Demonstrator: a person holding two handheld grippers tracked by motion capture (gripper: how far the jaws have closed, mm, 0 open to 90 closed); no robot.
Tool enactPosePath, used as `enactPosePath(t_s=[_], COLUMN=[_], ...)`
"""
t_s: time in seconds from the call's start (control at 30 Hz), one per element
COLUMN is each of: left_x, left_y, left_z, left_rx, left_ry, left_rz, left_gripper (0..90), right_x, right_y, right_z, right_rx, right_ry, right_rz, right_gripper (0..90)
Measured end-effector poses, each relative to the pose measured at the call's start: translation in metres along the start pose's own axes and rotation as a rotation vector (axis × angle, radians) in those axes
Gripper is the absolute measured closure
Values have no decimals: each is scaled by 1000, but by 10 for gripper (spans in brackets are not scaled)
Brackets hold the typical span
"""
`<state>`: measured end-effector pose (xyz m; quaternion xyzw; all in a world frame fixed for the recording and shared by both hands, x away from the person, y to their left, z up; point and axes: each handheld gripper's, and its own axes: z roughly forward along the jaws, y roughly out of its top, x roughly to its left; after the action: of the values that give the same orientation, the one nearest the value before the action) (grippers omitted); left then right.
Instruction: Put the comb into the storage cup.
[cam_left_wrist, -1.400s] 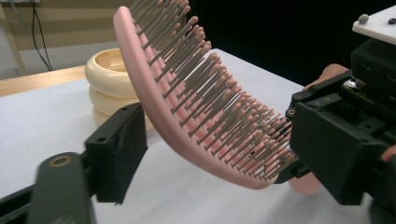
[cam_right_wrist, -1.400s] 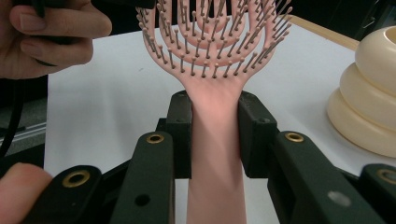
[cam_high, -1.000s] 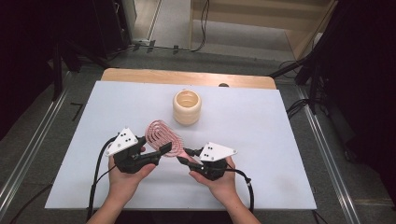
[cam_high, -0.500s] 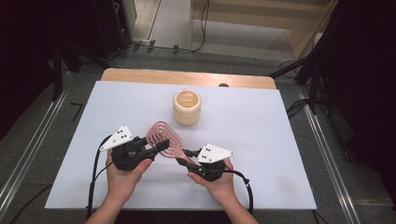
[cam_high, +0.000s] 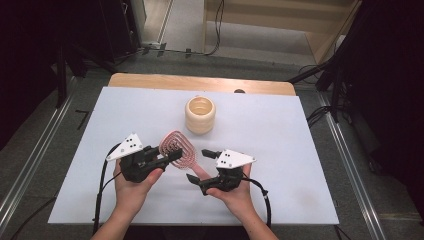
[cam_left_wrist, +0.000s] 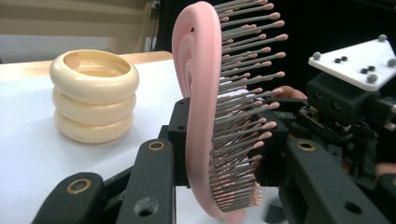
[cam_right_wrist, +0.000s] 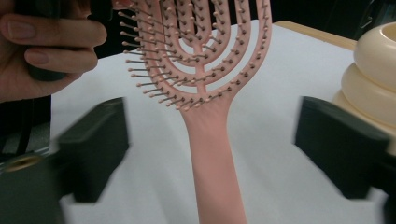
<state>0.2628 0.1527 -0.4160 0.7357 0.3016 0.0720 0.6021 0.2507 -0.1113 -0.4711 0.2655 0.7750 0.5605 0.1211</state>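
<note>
A pink vented hairbrush (cam_high: 178, 145) is held just above the white table, head to the left and handle (cam_right_wrist: 214, 154) to the right. My left gripper (cam_high: 169, 156) is shut on the brush head (cam_left_wrist: 201, 93), and its bristles point toward the right gripper (cam_left_wrist: 351, 95). My right gripper (cam_high: 200, 165) is open. Its two jaws stand wide apart on either side of the handle and do not touch it. They are blurred in the right gripper view.
A cream ribbed cup (cam_high: 200, 114) stands upright behind the brush, near the table's middle; in the left gripper view the cup (cam_left_wrist: 94, 95) is at the left. The white table top (cam_high: 280, 150) has a wooden strip (cam_high: 200, 82) along its far edge.
The right gripper's jaws have spread apart around the handle. The left gripper has kept hold of the brush head and shifted slightly right.
</note>
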Motion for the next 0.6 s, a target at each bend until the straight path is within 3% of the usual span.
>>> enactPosePath(t_s=[0.2,0.6], left_x=[0,4], left_y=[3,11], left_z=[2,-1], left_rx=[-5,-16], left_ry=[-1,13], left_rz=[8,23], left_gripper=[667,667], right_x=[-4,-20], right_y=[-2,-17], right_z=[-11,-41], right_rx=[-50,-93], right_ry=[-16,-67], right_rz=[17,15], right_gripper=[0,0])
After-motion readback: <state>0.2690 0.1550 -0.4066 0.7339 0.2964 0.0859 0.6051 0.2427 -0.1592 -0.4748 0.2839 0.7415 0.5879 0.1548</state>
